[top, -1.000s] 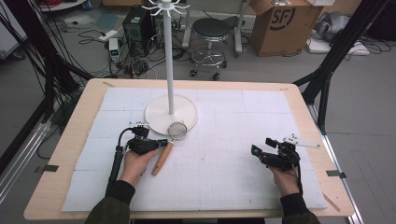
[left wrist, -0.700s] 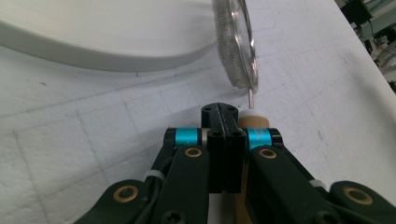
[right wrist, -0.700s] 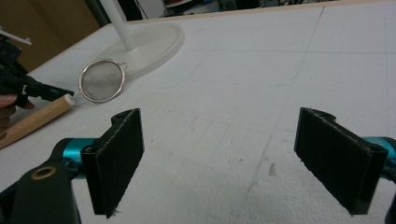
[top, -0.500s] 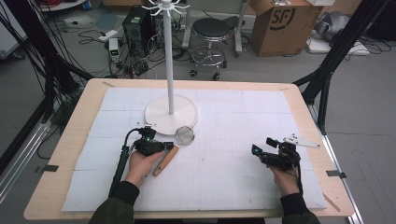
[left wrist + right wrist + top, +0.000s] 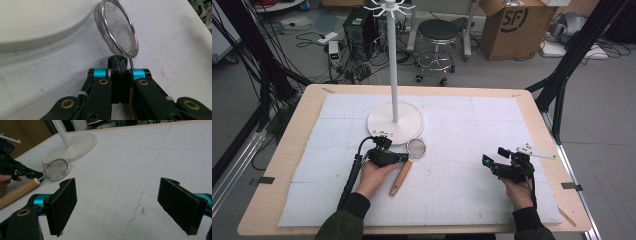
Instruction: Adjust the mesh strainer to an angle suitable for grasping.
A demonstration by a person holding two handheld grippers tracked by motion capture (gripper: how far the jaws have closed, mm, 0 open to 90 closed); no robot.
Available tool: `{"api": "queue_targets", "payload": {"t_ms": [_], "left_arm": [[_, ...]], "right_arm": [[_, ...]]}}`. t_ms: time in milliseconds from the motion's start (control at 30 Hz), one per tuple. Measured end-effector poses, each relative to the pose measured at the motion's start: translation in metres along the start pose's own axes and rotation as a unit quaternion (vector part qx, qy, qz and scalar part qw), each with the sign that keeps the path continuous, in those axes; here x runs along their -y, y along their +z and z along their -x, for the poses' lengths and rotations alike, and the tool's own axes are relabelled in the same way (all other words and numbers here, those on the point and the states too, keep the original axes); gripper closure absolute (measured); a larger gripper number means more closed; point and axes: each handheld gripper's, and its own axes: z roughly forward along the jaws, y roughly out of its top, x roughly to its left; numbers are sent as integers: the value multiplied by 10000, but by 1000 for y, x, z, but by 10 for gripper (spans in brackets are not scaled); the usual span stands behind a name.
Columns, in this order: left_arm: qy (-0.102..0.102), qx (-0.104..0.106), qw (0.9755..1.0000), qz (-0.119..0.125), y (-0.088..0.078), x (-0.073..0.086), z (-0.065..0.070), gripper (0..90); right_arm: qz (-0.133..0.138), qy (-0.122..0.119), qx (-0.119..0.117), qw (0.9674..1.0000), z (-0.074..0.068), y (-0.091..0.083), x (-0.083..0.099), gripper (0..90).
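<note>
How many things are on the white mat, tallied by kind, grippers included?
Strainers with a wooden handle: 1
White stands with a round base: 1
Grippers: 2 (left gripper, right gripper)
Total: 4

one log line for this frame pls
left gripper: shut on strainer neck | right gripper: open, nothing between jaws | strainer: beside stand base, handle on mat
</note>
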Motion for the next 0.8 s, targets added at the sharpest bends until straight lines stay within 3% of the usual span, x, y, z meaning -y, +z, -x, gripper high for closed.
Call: {"api": "queue_targets", "payload": {"t_ms": [367,800], "left_arm": [[424,274,9981,-339,24,-6,26,900],[482,399,9973,-382,38,-8,40,900]], "right_arm": [[16,5,-5,10000,1,-1,0,156],[53,13,61,10000,3,-8,1,156]]}}
